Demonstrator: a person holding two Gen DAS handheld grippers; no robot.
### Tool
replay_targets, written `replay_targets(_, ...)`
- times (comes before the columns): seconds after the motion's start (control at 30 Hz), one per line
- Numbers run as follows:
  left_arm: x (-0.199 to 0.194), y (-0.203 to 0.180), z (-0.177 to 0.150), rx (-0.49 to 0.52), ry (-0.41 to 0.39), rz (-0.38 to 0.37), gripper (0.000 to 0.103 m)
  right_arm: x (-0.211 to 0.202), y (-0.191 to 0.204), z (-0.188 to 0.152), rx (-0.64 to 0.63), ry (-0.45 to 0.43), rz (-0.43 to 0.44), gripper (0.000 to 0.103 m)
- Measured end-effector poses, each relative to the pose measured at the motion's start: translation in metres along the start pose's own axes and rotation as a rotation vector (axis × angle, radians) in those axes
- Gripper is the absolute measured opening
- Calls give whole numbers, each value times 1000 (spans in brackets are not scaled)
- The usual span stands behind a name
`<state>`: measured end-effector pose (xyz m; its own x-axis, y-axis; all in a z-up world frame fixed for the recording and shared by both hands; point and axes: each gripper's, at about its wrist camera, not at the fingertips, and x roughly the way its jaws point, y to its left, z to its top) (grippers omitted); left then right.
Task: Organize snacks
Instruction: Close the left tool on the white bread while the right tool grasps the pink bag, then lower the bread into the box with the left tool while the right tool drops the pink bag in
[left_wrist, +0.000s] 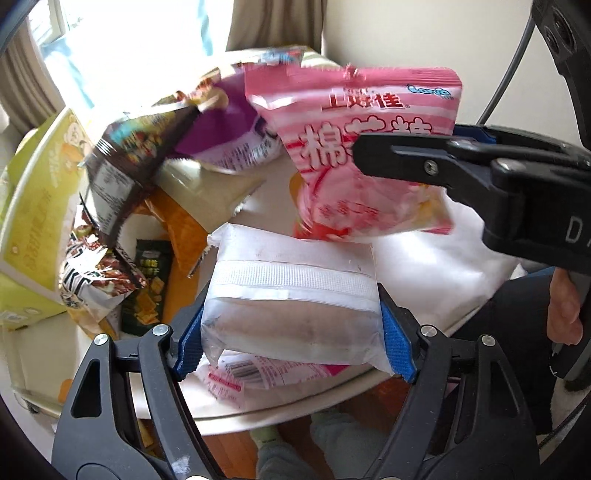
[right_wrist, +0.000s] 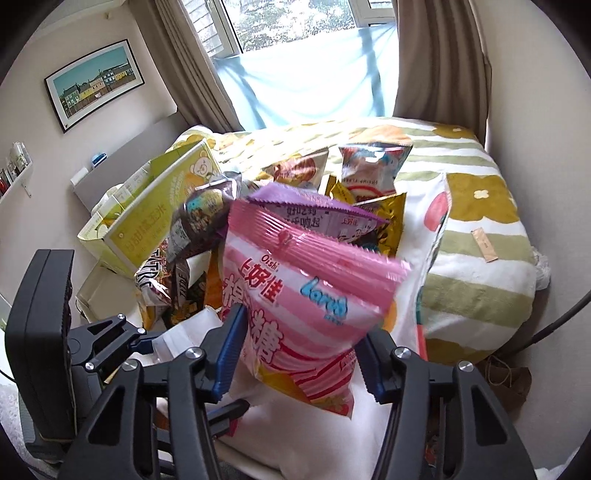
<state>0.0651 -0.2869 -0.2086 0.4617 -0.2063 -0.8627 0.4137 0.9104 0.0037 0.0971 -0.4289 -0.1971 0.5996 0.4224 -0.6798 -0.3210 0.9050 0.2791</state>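
The left gripper (left_wrist: 291, 332) has its jaws clenched on a white pack (left_wrist: 291, 295), lifted over the bed's (right_wrist: 480, 229) near edge. The right gripper (right_wrist: 299, 354) grasps a pink bag (right_wrist: 306, 295) above the snack pile (right_wrist: 207, 236) beside a yellow box (right_wrist: 147, 221).

Pink striped marshmallow bag (right_wrist: 310, 295) held upright, clear white-banded packet (left_wrist: 291, 306) gripped, snack pile (left_wrist: 147, 206) behind

Left wrist view looked steeply down, close over a white packet (left_wrist: 291, 295), right wrist view tilted less, towards the window (right_wrist: 295, 22), both shared the pink bag (left_wrist: 362, 147) and yellow box (right_wrist: 147, 218)
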Motion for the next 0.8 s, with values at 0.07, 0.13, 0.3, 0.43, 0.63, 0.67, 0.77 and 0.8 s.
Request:
replay_targets(0.07,-14,2,-1,-12,-9,-7,77,-12,3,1,-3,-11,-10,50)
replay_targets(0.13,-30,7,0,-21,-20,-11,77,-24,4,2,5,-21,-18,49)
replay_targets(0.3,-54,8,4,-50,-54,-11,77,-47,9,4,24,-44,-22,45)
replay_targets(0.43,-85,24,7,-83,-102,1,77,-68,19,15,13,-83,-38,45)
replay_targets(0.63,-131,56,26,-159,-190,36,77,-85,40,42,-26,-130,-52,45)
replay_targets(0.67,-129,68,31,-174,-207,45,77,-85,44,48,-32,-138,-50,45)
replay_targets(0.77,-144,98,35,-207,-252,75,77,-82,60,66,-49,-160,-35,45)
replay_targets(0.8,-151,110,38,-217,-265,87,77,-81,64,71,-55,-165,-32,45)
